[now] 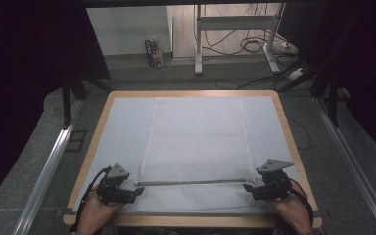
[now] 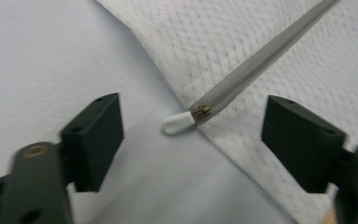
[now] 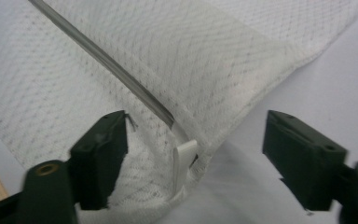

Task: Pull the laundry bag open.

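white mesh bag (image 1: 196,142) lies flat on the counter (image 1: 122,122); its zipper (image 2: 242,74) ends sit between both grippers' jaws, left gripper (image 2: 191,135) and right gripper (image 3: 193,154) apart, gripping nothing. closing carelessly could bunch the mesh.

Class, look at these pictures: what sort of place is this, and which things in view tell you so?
Probably a lab or workshop set up for recording. A wooden-edged table with a pale cover bears a white mesh bag, dark curtains hang either side, and loose cables lie on the floor by a metal desk frame behind.
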Available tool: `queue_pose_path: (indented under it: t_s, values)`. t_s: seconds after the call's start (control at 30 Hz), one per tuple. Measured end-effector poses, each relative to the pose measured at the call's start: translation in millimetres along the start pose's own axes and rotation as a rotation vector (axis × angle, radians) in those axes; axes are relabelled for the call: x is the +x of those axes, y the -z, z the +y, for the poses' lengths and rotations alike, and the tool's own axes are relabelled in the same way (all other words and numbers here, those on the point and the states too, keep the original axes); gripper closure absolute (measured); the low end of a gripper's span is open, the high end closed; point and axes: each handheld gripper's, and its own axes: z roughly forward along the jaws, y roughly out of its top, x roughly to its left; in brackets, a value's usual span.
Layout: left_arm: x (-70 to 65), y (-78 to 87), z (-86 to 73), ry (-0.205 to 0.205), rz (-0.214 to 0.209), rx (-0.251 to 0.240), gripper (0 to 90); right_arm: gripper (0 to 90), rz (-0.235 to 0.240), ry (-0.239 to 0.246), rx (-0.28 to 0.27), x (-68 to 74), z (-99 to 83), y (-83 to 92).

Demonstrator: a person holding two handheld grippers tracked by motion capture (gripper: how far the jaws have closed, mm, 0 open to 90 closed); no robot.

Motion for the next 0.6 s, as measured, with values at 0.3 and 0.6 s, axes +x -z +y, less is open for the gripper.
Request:
queue_pose_path:
  t_s: [0.3,0.6]
  values:
    - [-6.0,11.7,2.5,0.017,0.020,-0.044,2.1,4.5,0.042,-0.029,-0.045,1.5,-0.9,6.6]
    - [-9.1,28.2,-13.9,0.008,0.087,-0.097,0.2,0.0,0.038,-0.026,-0.087,7.4,-5.7,18.8]
